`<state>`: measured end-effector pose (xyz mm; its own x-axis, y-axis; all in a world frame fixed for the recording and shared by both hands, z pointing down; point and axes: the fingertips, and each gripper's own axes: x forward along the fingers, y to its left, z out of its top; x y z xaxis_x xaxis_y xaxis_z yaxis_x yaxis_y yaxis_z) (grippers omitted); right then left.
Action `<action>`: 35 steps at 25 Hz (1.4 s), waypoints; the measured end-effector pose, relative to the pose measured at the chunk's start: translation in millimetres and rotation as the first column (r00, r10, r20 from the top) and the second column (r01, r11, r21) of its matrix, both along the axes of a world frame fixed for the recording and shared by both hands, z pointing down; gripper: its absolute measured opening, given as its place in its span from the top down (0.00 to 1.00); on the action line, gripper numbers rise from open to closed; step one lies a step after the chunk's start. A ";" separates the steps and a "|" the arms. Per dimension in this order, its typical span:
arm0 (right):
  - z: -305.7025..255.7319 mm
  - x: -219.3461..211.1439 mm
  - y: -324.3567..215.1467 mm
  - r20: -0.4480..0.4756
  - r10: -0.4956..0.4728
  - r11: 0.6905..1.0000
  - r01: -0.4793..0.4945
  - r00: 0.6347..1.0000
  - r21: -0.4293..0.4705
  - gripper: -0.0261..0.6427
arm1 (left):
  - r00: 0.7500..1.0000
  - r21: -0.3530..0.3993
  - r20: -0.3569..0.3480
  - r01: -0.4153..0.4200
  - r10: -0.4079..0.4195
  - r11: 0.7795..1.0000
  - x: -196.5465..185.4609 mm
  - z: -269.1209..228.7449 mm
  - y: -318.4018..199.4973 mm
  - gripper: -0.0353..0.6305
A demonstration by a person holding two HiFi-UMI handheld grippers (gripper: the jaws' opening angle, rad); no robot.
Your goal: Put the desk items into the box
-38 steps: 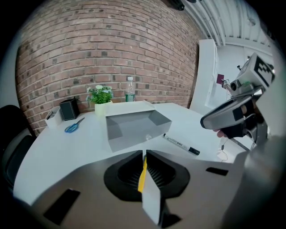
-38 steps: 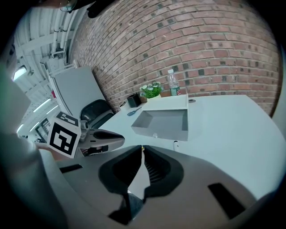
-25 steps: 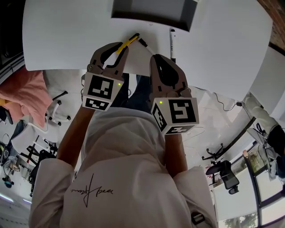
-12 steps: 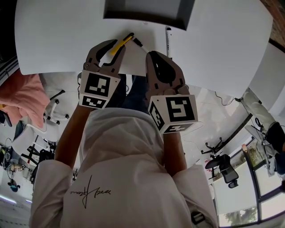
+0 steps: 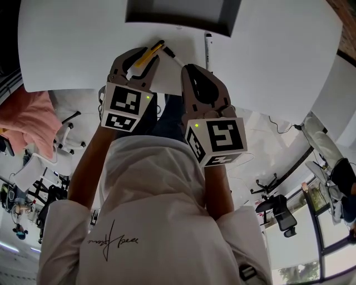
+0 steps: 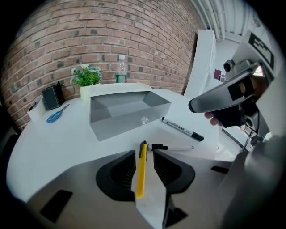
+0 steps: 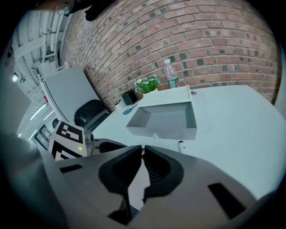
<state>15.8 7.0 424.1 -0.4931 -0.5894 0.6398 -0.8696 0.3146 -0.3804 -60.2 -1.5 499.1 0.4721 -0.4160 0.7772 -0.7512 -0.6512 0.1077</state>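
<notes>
Yellow slim pen (image 6: 141,172) lies on the white bench (image 6: 53,143) between the opening jaws of the left tool (image 6: 144,155), unpressed, its long axis pointing ahead at the open grey box (image 6: 120,121); right tool (image 7: 143,150) is clenched, empty

Head view steeply down; gripper views low, forward; all share box (image 5: 178,11).

Premises present as an office or open-plan workroom. Noted: a large white table (image 5: 267,61) against an exposed brick wall (image 6: 111,36), carrying desk stationery, namely blue-handled scissors (image 6: 56,115), a black pen holder (image 6: 52,96) and a black-capped marker (image 6: 182,129), with a potted plant (image 6: 87,79) and a water bottle (image 6: 121,71) at the wall side. Star-base office chairs stand beside the table, one black (image 5: 275,214) and one white (image 5: 69,136).
</notes>
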 end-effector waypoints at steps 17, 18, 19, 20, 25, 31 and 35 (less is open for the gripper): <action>6.0 9.7 1.2 0.003 -0.041 0.999 0.041 0.999 -0.001 0.92 | 0.997 -0.031 0.082 -0.011 0.014 0.999 1.3 20.2 -3.4 0.74; 6.3 9.2 0.6 0.005 -0.042 0.999 0.042 0.999 -0.001 0.92 | 0.996 -0.030 0.091 -0.014 0.017 0.999 0.3 20.6 -4.1 0.74; 6.5 8.9 0.3 0.008 -0.041 0.999 0.041 0.999 -0.002 0.92 | 0.995 -0.028 0.099 -0.018 0.020 0.999 -0.5 20.6 -4.4 0.74; 6.5 8.7 0.1 0.010 -0.041 0.999 0.041 0.999 -0.002 0.92 | 0.994 -0.024 0.105 -0.022 0.024 0.999 -1.0 20.1 -4.7 0.74; 5.8 7.5 0.1 0.013 -0.052 0.999 0.052 0.999 -0.005 0.92 | 0.993 -0.029 0.113 -0.031 0.035 0.999 -2.0 18.9 -3.6 0.74; 6.1 7.9 0.3 0.016 -0.059 0.998 0.059 0.998 -0.010 0.92 | 0.992 -0.030 0.119 -0.039 0.043 0.999 -0.6 18.6 -5.0 0.80; 8.3 9.4 2.3 0.018 -0.057 0.998 0.057 0.998 -0.016 0.92 | 0.990 -0.031 0.132 -0.054 0.058 0.998 0.1 18.6 -6.3 0.86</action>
<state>25.2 9.3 432.4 -0.5367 -0.5498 0.6401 -0.8437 0.3570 -0.4009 -60.1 -7.8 517.7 0.3862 -0.3692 0.8453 -0.7224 -0.6909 0.0283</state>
